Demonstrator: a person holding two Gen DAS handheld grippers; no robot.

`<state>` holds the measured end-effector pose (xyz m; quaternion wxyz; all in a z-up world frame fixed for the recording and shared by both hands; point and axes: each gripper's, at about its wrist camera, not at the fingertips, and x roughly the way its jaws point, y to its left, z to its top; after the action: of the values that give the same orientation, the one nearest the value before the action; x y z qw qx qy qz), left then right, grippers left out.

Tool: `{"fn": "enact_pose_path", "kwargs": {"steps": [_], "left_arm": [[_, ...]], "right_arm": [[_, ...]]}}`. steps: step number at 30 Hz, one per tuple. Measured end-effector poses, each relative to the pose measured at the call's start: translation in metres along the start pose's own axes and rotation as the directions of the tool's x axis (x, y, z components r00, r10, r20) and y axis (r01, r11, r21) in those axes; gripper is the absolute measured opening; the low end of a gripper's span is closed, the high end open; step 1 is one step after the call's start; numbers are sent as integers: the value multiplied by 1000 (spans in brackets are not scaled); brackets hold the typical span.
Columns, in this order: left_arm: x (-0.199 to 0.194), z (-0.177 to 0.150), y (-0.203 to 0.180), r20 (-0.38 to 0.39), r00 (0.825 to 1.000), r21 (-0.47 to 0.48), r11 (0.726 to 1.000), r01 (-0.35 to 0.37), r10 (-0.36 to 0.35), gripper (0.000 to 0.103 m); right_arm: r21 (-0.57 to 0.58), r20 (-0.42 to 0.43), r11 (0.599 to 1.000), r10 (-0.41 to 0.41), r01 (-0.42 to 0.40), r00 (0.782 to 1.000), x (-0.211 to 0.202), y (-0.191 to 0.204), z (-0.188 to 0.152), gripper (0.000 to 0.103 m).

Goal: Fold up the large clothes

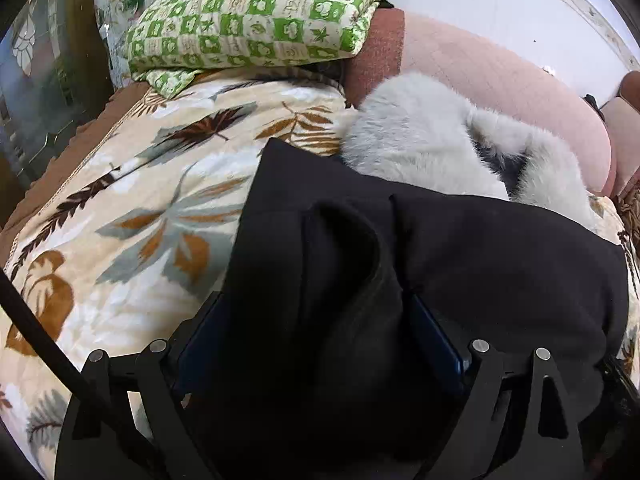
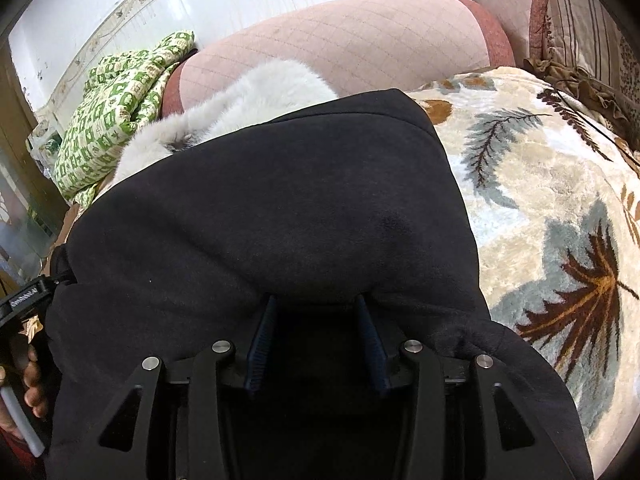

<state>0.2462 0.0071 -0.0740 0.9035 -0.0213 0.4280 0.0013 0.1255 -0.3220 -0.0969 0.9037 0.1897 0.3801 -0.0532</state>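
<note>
Clearly soft and thick, the black fleece-like garment with a grey fur collar [image 1: 460, 248] would likely drape heavily and sag wherever it is unsupported, so a hem or a folded edge, pinched through both layers, looks the safest hold. A raised fold of it bunches between the jaws of the left gripper [image 1: 320, 344], which stand wide with the blue pads apart from the cloth on the visible side; that grip looks released. At the right gripper [image 2: 316, 336] the jaws are partly apart with the black fabric draped over their tips, and whether the pads pinch it I cannot tell. Beyond both sets of jaws the garment lies spread over a plush cream blanket with brown and grey leaf prints [image 2: 540, 184], a yielding surface that may drag at the cloth. Farther ahead sit the pink quilted sofa back [image 2: 360, 36], a green-and-white patterned folded quilt [image 1: 256, 20] and a white wall [image 1: 500, 4].
</note>
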Motion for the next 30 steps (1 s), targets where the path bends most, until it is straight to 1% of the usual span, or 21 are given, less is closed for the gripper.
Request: {"fn": "enact_pose_path", "kwargs": {"steps": [2,5,8,11,13,14,15,16,18,19,21,23,24,26,28,30], "left_arm": [[-14,-1,4,-3,1000,1,1000,-10,10,90],[-43,-11,12,-1,1000,9,1000,0,0,90],[-80,-27,23,27,1000,3,1000,17,-17,90],[-115,-44,34,64,998,6,1000,2,-2,90],[-133,-54,41,87,996,9,1000,-20,19,90],[-142,-60,46,97,995,8,1000,-29,28,90],[-147,-64,50,101,994,8,999,-31,30,90],[-153,-69,54,105,994,10,1000,-29,28,90],[-160,-77,58,122,992,28,999,-40,36,90],[-161,-80,58,131,990,43,997,-59,53,90],[-160,-89,56,140,984,84,989,-122,110,90],[-161,-96,52,148,982,109,984,-138,121,90],[-162,-100,51,150,982,117,984,-135,117,90],[-160,-108,48,139,986,121,987,-108,91,90],[-154,-115,46,107,992,125,989,-78,65,90],[-143,-123,44,54,997,130,990,-57,50,90]], "right_arm": [[-2,1,1000,-2,2,1000,0,1,0,46],[1,2,1000,1,-1,1000,-1,1,0,46],[4,2,1000,4,-4,1000,-1,0,0,46],[5,-1,1000,3,-3,1000,-2,0,1,46],[-11,-27,1000,-27,27,999,-6,3,4,46],[-30,-42,997,-70,68,997,-12,8,6,46],[-46,-41,994,-106,104,994,-23,14,5,47],[-54,-30,993,-106,105,994,-33,18,3,47],[-92,-10,994,-56,55,998,-64,26,-10,47],[-107,-6,993,-59,58,998,-73,27,-16,50],[-143,7,983,-114,114,993,-96,24,-36,52],[-145,10,977,-160,160,987,-113,13,-53,52],[-136,12,975,-177,176,984,-120,6,-59,52],[-95,18,969,-229,230,973,-136,-14,-73,53],[-50,12,964,-262,263,965,-145,-32,-82,55],[-14,-1,958,-285,285,958,-152,-47,-90,56]]}}
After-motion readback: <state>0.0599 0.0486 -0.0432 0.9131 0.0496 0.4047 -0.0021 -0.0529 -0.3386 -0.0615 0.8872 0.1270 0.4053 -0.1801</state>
